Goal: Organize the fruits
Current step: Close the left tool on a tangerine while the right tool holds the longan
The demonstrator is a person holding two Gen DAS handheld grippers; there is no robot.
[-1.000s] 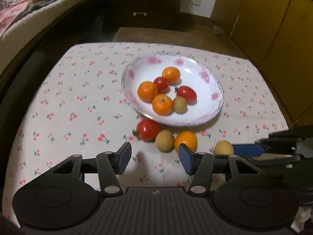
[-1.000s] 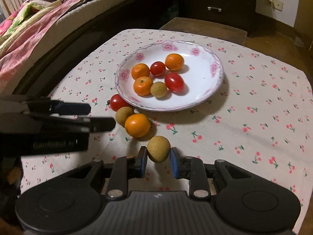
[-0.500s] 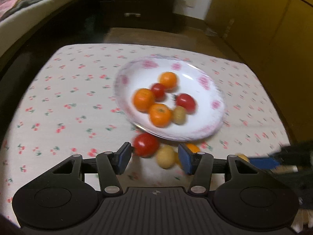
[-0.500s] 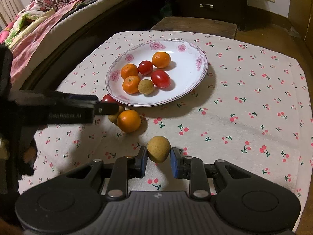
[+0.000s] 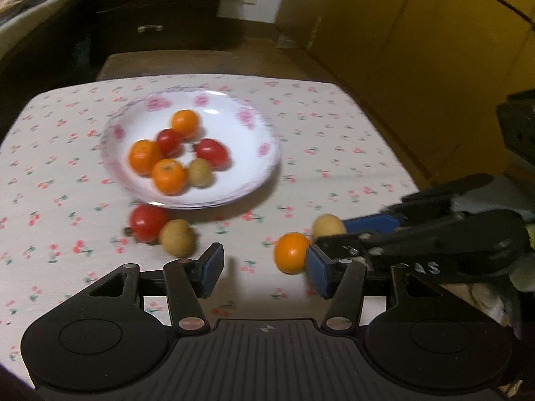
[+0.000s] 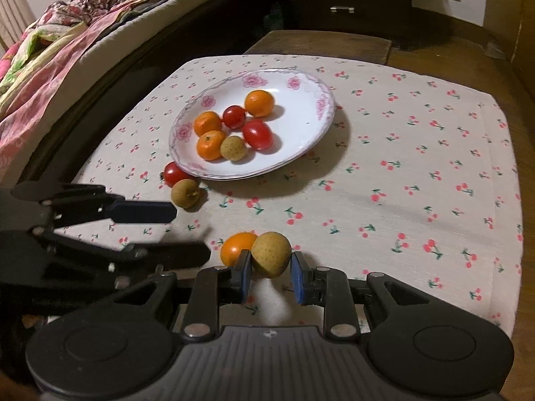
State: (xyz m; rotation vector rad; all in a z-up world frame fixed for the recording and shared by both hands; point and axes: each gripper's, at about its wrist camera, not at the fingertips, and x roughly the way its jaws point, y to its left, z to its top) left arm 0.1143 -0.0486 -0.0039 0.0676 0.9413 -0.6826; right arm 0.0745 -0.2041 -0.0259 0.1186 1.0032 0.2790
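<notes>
Right claw [image 6: 270,279] clenched on 1 tan round fruit [image 6: 271,254], held near edge of table, far-left of it the plate [image 6: 319,133] (6 fruits inside); left claw [image 5: 264,272] released, empty, orange [image 5: 291,256] just beside its right finger.

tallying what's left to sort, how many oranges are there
4: three on the plate, at its far side, left and near-left; one on the tablecloth beside the right tool. None looks hidden.
</notes>
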